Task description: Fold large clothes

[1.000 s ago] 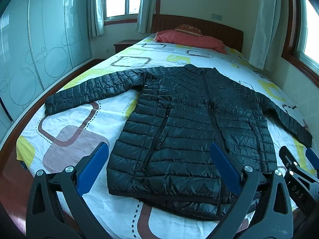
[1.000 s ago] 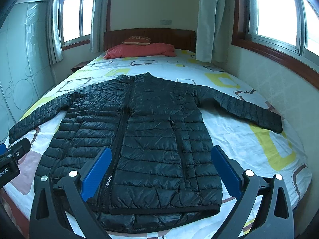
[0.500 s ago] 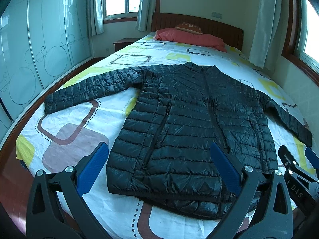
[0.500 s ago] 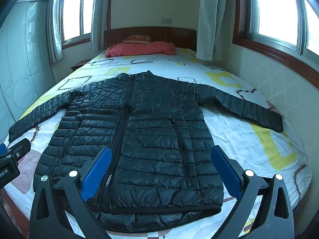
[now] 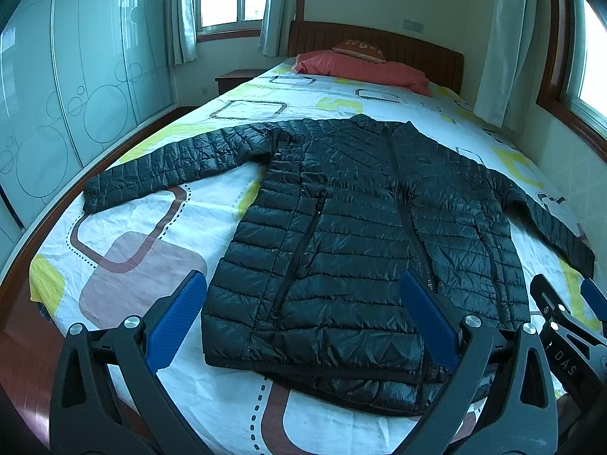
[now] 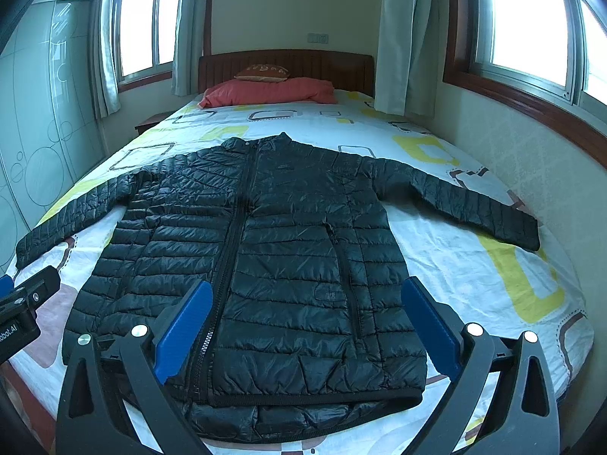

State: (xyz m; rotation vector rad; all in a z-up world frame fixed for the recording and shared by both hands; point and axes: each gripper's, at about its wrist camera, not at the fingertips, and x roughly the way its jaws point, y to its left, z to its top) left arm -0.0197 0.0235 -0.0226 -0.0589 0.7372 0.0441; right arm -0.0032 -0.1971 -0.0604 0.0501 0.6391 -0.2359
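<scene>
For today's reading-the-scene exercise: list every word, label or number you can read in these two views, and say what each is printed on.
"DAS": on the right gripper body, seen in the left wrist view.
"obot.AI": on the left gripper body, at the right wrist view's edge; its start is cut off.
Lettering on the small cushion: too blurred.
Patch on the black jacket: unreadable.

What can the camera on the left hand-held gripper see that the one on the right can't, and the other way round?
Only the left wrist view shows the right hand-held gripper at its edge and much of the circle-patterned wardrobe doors. Only the right wrist view shows the big side window. Both show the black puffer jacket spread flat on the bed, sleeves out, and the red pillow.
</scene>
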